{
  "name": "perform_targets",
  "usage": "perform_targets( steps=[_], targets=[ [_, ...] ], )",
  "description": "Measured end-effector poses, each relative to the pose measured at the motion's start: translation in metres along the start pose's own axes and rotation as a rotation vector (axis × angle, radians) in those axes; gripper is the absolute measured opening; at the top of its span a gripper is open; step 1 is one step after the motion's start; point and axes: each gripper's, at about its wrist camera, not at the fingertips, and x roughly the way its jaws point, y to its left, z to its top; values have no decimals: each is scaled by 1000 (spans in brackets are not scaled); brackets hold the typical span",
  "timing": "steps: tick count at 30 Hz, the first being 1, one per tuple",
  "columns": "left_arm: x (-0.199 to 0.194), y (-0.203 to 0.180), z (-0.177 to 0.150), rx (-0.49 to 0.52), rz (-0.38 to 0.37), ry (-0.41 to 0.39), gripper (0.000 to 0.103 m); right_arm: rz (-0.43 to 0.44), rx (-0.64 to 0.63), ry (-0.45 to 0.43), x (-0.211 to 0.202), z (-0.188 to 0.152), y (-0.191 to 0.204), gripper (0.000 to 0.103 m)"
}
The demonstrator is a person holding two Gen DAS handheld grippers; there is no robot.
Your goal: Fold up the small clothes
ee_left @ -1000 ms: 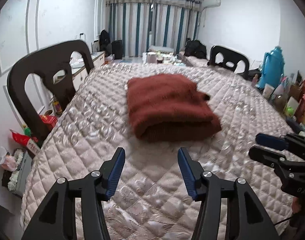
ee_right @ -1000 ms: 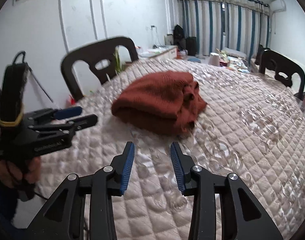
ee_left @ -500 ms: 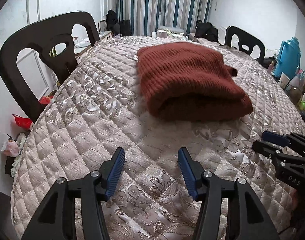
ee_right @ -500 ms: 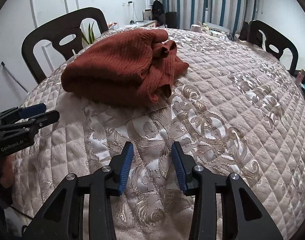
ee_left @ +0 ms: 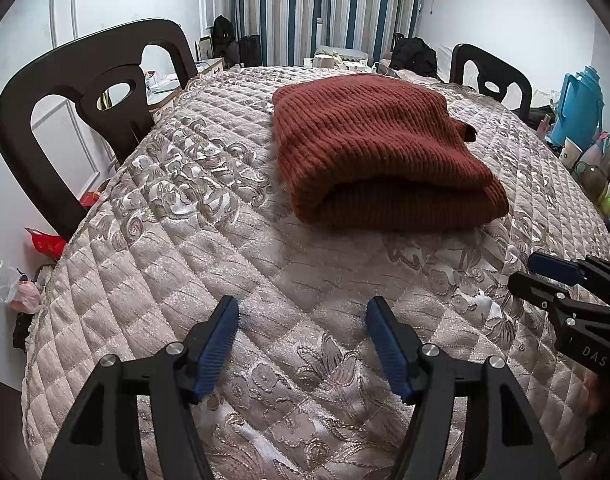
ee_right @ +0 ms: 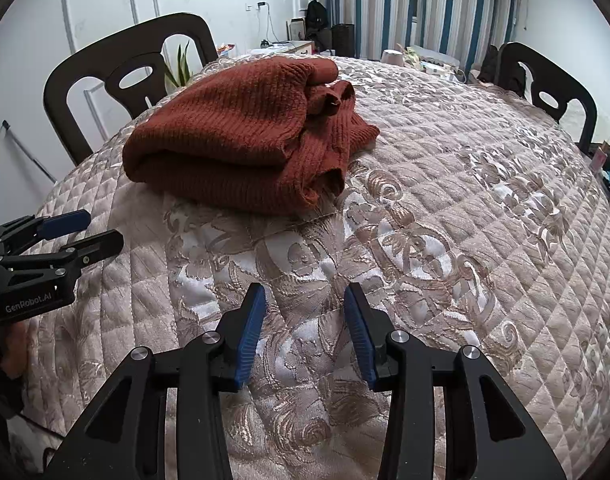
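A rust-red knitted sweater (ee_left: 381,152) lies folded in a thick bundle on the quilted beige table cover (ee_left: 209,264). In the right wrist view the same sweater (ee_right: 241,136) shows a loose sleeve end on its right side. My left gripper (ee_left: 303,312) hovers over the cover short of the sweater, its jaws opening with nothing between them. My right gripper (ee_right: 305,300) is open and empty, also short of the sweater. Each gripper shows in the other's view: the right gripper (ee_left: 545,270) at the right edge, the left gripper (ee_right: 79,228) at the left edge.
Dark chairs stand around the table: one chair (ee_left: 77,92) at the left, another chair (ee_left: 493,72) at the far right. A blue thermos (ee_left: 581,104) and small items crowd the right side. Striped curtains (ee_left: 313,4) hang behind. A hand (ee_right: 9,340) holds the left gripper.
Both grippers have dropped and tilted down toward the table, so the sweater looks larger and nearer. The left jaws stand wider apart than before.
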Motion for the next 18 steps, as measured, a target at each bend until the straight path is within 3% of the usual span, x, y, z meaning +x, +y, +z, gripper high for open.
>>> perform_targets(
  steps=[7, 10, 12, 18],
  targets=[
    [0, -1, -1, 6, 1, 3, 71, 9, 4, 0, 0, 0, 0, 43],
    [1, -1, 0, 6, 2, 3, 72, 43, -8, 4, 0, 0, 1, 56],
    [0, -1, -1, 7, 2, 3, 72, 67, -33, 12, 2, 0, 6, 72],
    [1, -1, 0, 7, 3, 3, 72, 47, -67, 22, 3, 0, 14, 73]
  ],
)
